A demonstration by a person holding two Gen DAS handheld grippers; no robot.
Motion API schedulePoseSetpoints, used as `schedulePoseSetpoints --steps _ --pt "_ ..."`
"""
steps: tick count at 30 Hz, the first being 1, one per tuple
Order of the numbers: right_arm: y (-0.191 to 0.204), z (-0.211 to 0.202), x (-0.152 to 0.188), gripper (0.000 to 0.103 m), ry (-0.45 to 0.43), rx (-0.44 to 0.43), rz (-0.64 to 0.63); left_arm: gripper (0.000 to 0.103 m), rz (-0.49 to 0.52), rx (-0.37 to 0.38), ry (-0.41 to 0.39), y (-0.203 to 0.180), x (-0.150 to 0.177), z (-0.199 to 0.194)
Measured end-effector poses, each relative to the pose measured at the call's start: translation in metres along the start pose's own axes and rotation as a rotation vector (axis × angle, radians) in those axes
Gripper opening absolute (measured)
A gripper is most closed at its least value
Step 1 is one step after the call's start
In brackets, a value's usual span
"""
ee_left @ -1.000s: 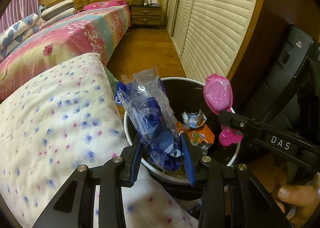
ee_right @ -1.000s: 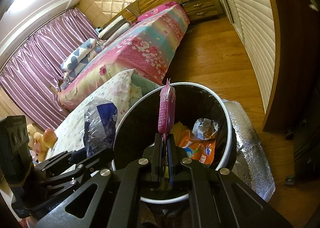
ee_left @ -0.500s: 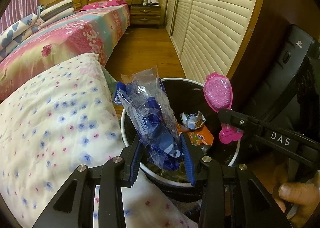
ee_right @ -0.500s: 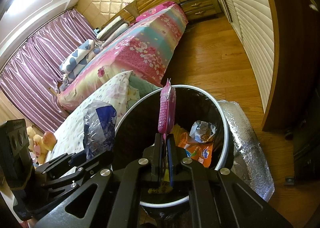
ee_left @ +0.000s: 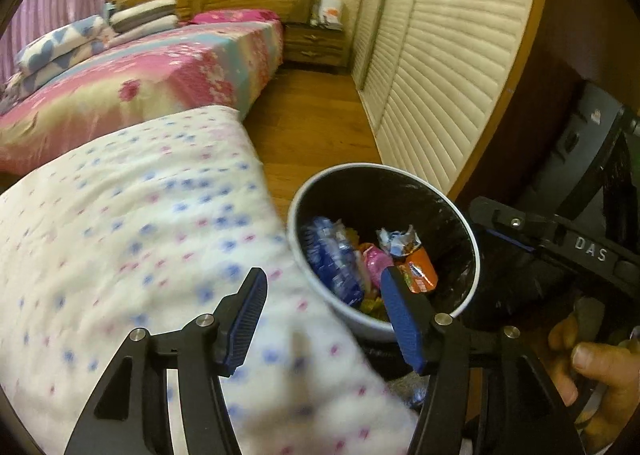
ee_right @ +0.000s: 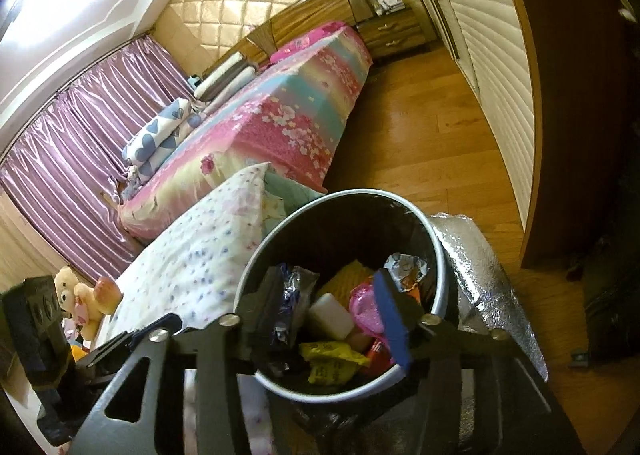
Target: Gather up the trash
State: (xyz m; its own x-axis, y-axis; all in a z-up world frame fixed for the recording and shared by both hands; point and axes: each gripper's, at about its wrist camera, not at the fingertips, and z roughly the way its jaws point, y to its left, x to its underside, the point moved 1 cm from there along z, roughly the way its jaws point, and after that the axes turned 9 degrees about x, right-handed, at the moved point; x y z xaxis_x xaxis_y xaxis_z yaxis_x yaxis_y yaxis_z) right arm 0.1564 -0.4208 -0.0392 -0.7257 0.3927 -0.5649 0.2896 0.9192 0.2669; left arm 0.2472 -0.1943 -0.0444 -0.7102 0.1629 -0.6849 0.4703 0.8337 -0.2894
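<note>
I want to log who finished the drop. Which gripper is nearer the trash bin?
Right. The right gripper hangs open directly over the trash bin; the left gripper, also open, sits back beside its rim, over the quilt.

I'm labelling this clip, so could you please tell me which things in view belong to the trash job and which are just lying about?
Job: bin, blue wrapper, pink item, orange packet, yellow packet, left gripper, right gripper.

Lying about: pillow, bed, teddy, foil bag, nightstand.
</note>
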Motion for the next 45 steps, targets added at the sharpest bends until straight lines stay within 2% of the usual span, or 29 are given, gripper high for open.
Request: schedulePoseSetpoints --steps 1,2,4,12,17,23,24,26,28,29,34,45 --pt "0.004 -0.005 0.002 0.057 -0.011 -0.002 -0.005 0.061 -0.009 -0.001 -0.015 0.001 0.005 -0.008" --pt "0.009 -0.011 0.007 0.067 -0.026 -0.004 -0.015 0.061 -0.025 -0.004 -0.037 0.005 0.011 -0.018" --pt "0.018 -0.019 0.014 0.077 -0.048 -0.008 -0.030 0.063 -0.045 -0.013 -0.074 0.009 0.025 -0.038" --pt "0.056 -0.050 0.054 0.088 -0.153 -0.010 -0.094 0.070 -0.085 -0.069 -0.207 0.017 0.075 -0.109" --pt "0.073 -0.060 0.071 0.092 -0.207 0.004 -0.159 0.077 -0.092 -0.127 -0.272 0.022 0.101 -0.134" --pt "0.088 -0.073 0.075 0.094 -0.271 0.012 -0.220 0.077 -0.094 -0.176 -0.347 0.019 0.121 -0.160" --pt "0.091 -0.076 0.074 0.097 -0.287 0.011 -0.230 0.077 -0.087 -0.189 -0.369 0.016 0.123 -0.165" --pt "0.099 -0.085 0.073 0.103 -0.329 0.006 -0.261 0.082 -0.074 -0.216 -0.402 0.016 0.125 -0.170" --pt "0.107 -0.090 0.075 0.103 -0.365 0.002 -0.296 0.099 -0.064 -0.267 -0.432 0.014 0.131 -0.173" --pt "0.110 -0.088 0.077 0.103 -0.368 0.006 -0.314 0.103 -0.063 -0.294 -0.439 0.014 0.136 -0.174" --pt "0.113 -0.074 0.090 0.103 -0.361 0.029 -0.326 0.102 -0.061 -0.378 -0.430 0.014 0.148 -0.165" --pt "0.115 -0.064 0.104 0.103 -0.371 0.028 -0.335 0.102 -0.074 -0.428 -0.444 0.016 0.152 -0.163"
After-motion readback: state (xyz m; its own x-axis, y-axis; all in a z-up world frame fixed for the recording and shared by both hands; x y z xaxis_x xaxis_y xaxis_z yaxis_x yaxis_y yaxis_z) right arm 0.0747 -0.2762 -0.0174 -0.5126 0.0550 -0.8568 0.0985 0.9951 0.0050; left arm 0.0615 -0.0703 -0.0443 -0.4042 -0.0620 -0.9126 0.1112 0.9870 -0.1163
